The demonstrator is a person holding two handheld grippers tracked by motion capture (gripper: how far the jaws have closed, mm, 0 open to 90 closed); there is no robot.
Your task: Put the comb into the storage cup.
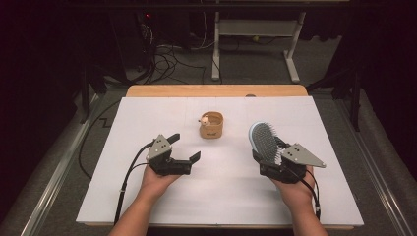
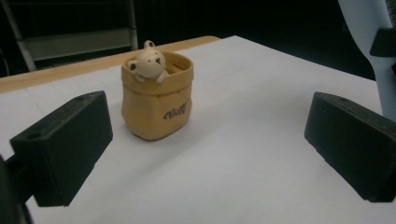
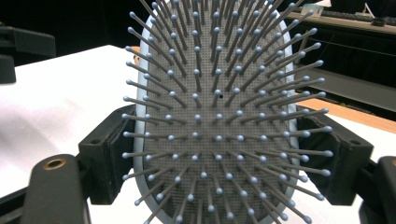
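Item one: a white table surface (image 1: 221, 191) with a wooden edge along its far side, set on grey floor, with a tangle of cables (image 1: 167, 61) and a white desk frame (image 1: 255, 44) beyond it in the dark. Item two: a small tan pouch-shaped container (image 1: 212, 125), upright near the middle of the table toward the far side, dark lettering on its front, a little cream bear figure (image 2: 147, 63) peeking over its rim. Item three: the left gripper (image 1: 185, 147), held in the person's left hand (image 1: 157, 181) at the near left, its jaws wide apart and empty, angled toward the container, which stands between the two jaws in the left gripper view but well beyond them. Item four: the right gripper (image 1: 268, 162), held in the right hand (image 1: 294, 189) at the near right, jaws clamped on either edge of a pale blue paddle hairbrush (image 1: 264, 140). The brush head rises up and away from the gripper, grey cushion and ball-tipped bristles (image 3: 217, 116) facing the gripper's camera. Container and brush are apart, the brush to the right.
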